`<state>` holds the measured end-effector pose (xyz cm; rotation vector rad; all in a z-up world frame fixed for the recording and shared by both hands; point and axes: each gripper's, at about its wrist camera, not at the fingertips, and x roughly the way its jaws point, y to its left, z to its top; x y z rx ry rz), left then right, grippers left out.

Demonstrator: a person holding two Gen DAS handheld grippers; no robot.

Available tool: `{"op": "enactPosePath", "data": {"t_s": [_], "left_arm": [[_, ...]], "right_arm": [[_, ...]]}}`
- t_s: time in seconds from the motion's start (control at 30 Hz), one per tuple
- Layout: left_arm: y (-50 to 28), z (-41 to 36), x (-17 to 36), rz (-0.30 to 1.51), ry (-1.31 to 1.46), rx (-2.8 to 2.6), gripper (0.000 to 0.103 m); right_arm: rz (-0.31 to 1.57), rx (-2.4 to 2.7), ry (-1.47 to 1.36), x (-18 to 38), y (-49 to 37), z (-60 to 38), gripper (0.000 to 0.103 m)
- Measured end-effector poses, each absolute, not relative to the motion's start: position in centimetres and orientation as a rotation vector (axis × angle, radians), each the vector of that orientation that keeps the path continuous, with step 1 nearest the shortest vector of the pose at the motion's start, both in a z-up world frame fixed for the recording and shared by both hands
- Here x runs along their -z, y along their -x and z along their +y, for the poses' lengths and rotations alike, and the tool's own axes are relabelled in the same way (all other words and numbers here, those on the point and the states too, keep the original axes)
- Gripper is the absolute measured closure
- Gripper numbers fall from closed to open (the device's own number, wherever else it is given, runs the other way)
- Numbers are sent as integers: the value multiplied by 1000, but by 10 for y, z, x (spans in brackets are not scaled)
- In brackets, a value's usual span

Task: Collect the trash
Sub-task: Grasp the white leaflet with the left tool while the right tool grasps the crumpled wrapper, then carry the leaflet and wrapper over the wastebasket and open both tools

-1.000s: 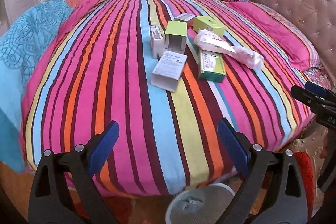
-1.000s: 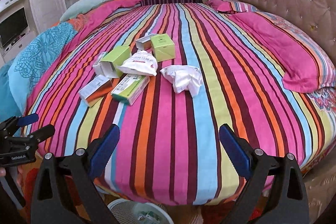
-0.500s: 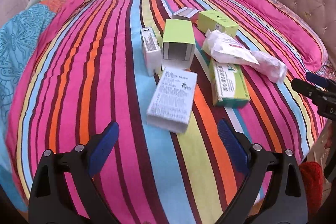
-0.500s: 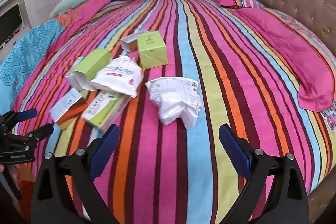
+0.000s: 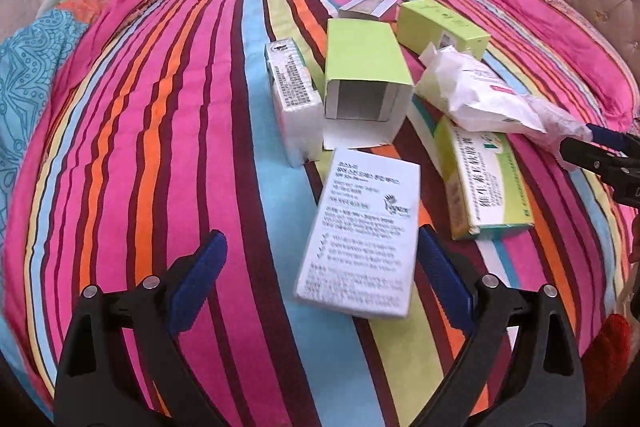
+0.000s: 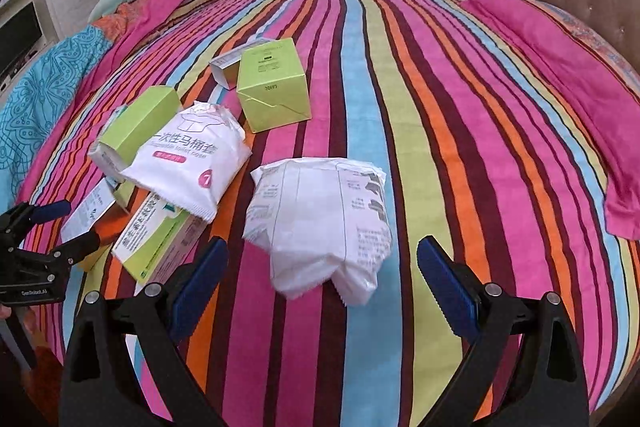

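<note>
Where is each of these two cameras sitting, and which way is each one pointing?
Left wrist: on the left gripper, looking across the striped bed at a white printed box; own fingers open.
Right wrist: on the right gripper, facing a crumpled white wrapper; own fingers open.
Shared: the green-and-white box.

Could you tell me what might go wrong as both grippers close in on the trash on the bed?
1. The left gripper is open around the white printed box; on the soft striped bedspread the box may sink or skid when squeezed.
2. The right gripper faces the crumpled white wrapper, which could deform and slip out.
3. The white pouch leans on neighbouring boxes, so lifting one may shift the pile.
</note>
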<state>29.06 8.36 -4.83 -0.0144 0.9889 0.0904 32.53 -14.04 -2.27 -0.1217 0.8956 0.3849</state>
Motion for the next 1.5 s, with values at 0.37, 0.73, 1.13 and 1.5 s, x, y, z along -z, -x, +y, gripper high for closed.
{"op": "enactPosePath", "data": {"t_s": [0.37, 0.73, 1.13, 1.5], "left_arm": [[-309, 78, 64, 1024, 24, -148, 18], [-292, 82, 51, 996, 96, -160, 56], [-224, 63, 20, 953, 98, -155, 56], [-153, 49, 6, 928, 69, -173, 56]], "right_arm": [[895, -336, 218, 33, -341, -124, 36], [912, -305, 114, 22, -325, -140, 38], [893, -339, 63, -2, -261, -149, 38], [862, -394, 21, -16, -186, -156, 38]]}}
